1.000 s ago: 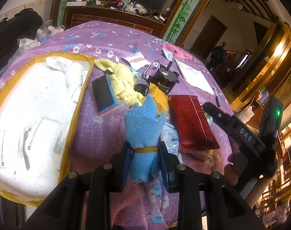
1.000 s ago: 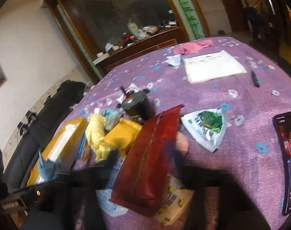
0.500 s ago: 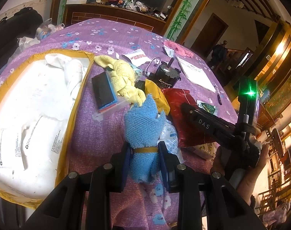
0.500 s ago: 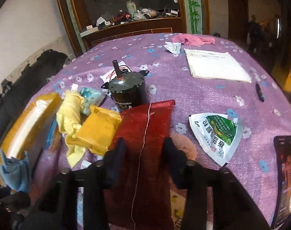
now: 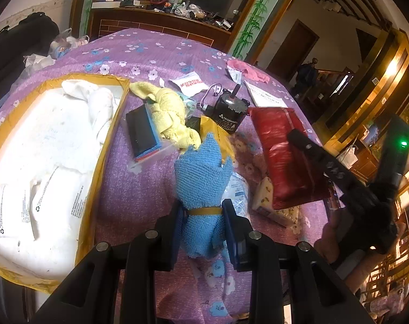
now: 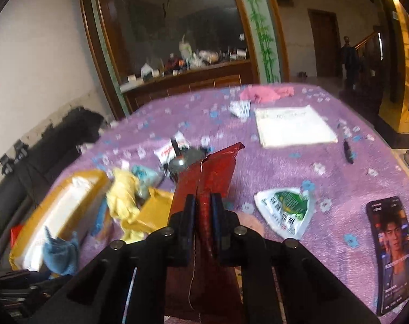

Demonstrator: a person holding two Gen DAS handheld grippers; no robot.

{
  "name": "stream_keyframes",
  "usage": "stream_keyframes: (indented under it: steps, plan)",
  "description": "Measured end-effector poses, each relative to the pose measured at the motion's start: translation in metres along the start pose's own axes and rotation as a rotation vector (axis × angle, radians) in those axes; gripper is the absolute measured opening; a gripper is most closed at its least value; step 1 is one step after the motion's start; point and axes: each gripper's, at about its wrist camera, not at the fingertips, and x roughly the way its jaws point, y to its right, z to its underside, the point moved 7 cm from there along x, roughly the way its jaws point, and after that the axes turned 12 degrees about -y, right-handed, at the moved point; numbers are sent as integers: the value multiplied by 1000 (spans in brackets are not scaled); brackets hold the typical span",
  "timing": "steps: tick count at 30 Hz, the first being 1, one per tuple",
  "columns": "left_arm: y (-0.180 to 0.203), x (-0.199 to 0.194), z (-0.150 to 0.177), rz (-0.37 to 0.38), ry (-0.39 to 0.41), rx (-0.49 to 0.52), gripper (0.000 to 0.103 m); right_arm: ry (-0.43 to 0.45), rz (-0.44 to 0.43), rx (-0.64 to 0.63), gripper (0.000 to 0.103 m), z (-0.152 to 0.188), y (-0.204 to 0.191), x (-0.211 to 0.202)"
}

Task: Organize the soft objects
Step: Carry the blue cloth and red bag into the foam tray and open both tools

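Purple floral tablecloth (image 5: 139,54) carries the white-filled yellow box (image 5: 104,145) at its left edge, red pouch (image 6: 207,181) right of that box, apparently lifted (view blurred), pinched in the right gripper (image 6: 203,210), and blue towel (image 5: 201,172) between them, clamped by the left gripper (image 5: 203,229).
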Motion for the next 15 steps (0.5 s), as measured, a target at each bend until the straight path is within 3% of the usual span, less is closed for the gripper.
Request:
stream_keyframes:
  steps: [8, 15]
  plan:
    - [-10, -30, -12, 15, 58, -25, 29, 96, -141, 2, 12, -15, -27, -38]
    - [-41, -63, -22, -15, 124, -78, 29, 50, -295, -47, 12, -18, -77, -30]
